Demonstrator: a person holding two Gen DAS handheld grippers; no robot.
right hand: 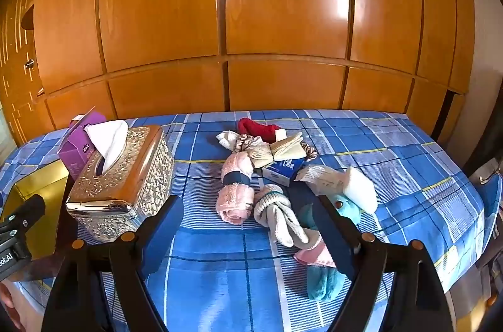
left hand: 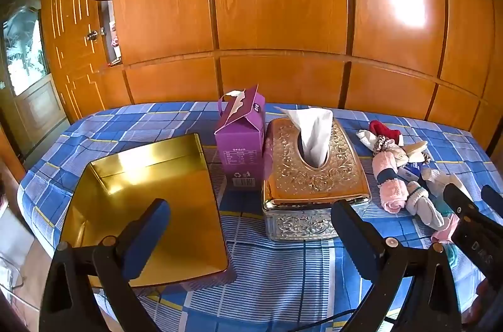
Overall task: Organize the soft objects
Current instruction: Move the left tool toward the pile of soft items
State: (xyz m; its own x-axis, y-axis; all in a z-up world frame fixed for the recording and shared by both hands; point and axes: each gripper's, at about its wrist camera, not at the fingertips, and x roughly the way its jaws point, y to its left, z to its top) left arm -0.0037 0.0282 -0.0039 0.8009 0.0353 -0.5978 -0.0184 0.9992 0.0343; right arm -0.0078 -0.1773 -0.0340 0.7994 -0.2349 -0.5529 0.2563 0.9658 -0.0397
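Gold tray (right hand: 34, 184) — mostly hidden behind tissue box (right hand: 125, 175), carton label (left hand: 239, 157) unreadable

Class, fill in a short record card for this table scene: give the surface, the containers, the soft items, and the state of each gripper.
surface: blue plaid cloth
containers: gold tray, lying open; purple carton standing behind it
tissue box: embossed metal, white tissue sticking up
soft items: pink rolled towel, knotted white socks, red sock, teal cloth, loosely heaped together
left gripper: open, holding nothing
right gripper: open, above the heap's near edge
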